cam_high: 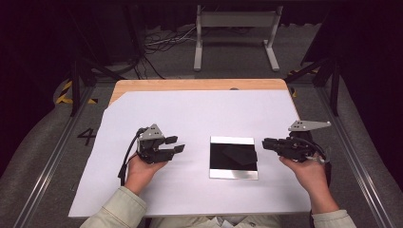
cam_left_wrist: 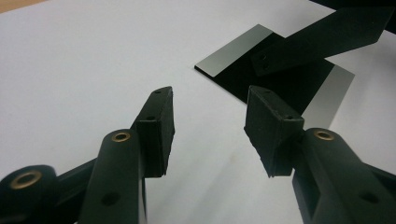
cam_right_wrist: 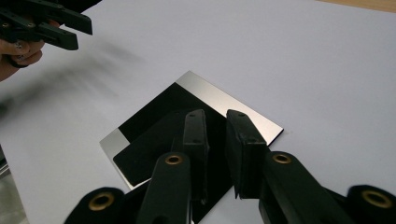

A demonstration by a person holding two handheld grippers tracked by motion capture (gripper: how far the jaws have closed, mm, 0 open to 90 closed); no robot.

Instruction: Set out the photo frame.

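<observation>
Black piece: a dark flat sheet point(cam_high: 240, 154) lies on the shiny plate point(cam_high: 233, 174) — nobody holds it.
Left gripper point(cam_high: 175, 144): jaws wide apart, empty, near the plate.
Right gripper point(cam_high: 267, 143): jaws parted a little, nothing between.
Done: looks put down — hands only need to leave.

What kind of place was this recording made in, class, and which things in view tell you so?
Probably a lab recording station: a paper-covered table ringed by dark curtains, loose cables on the floor behind it, and yellow-black hazard tape beside it.

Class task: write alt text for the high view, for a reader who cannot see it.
A shiny square plate lies on a white sheet between two hand-held tools: the left tool open, the right tool slightly parted, both empty.
</observation>
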